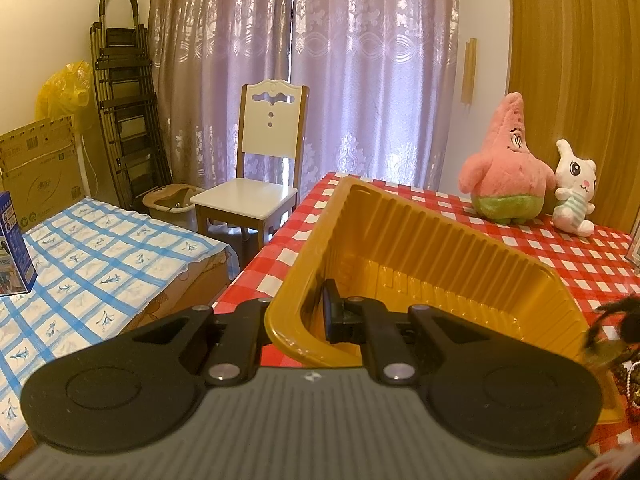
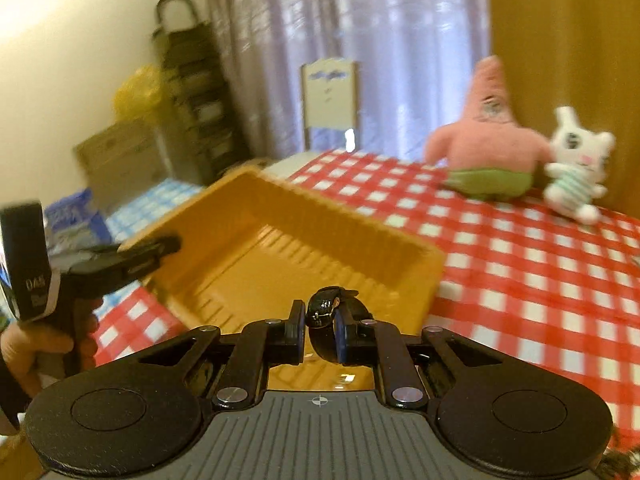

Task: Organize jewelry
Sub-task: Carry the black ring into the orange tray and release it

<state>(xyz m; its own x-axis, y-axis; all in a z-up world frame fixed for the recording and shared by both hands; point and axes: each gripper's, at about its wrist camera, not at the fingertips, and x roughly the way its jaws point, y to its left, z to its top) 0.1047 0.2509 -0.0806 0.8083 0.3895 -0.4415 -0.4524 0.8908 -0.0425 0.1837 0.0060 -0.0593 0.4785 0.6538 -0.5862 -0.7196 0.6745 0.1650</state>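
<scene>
A yellow ribbed plastic tray [image 1: 432, 256] lies on the red checked tablecloth [image 1: 560, 264]. My left gripper [image 1: 305, 312] is shut on the tray's near left wall, one finger inside and one outside. In the right wrist view the tray [image 2: 280, 240] lies ahead, and the left gripper [image 2: 160, 248] pinches its left corner. My right gripper [image 2: 320, 330] is shut on a black wristwatch [image 2: 323, 307], held just above the tray's near edge. This view is blurred. A heap of beaded jewelry [image 1: 628, 376] shows at the right edge of the left wrist view.
A pink star plush [image 1: 506, 164] and a white rabbit plush [image 1: 574, 188] stand at the table's back right. Beyond the table's left edge are a white chair [image 1: 256, 184] and a bed with a blue checked cover [image 1: 92, 264]. A person's hand [image 2: 36, 346] holds the left gripper.
</scene>
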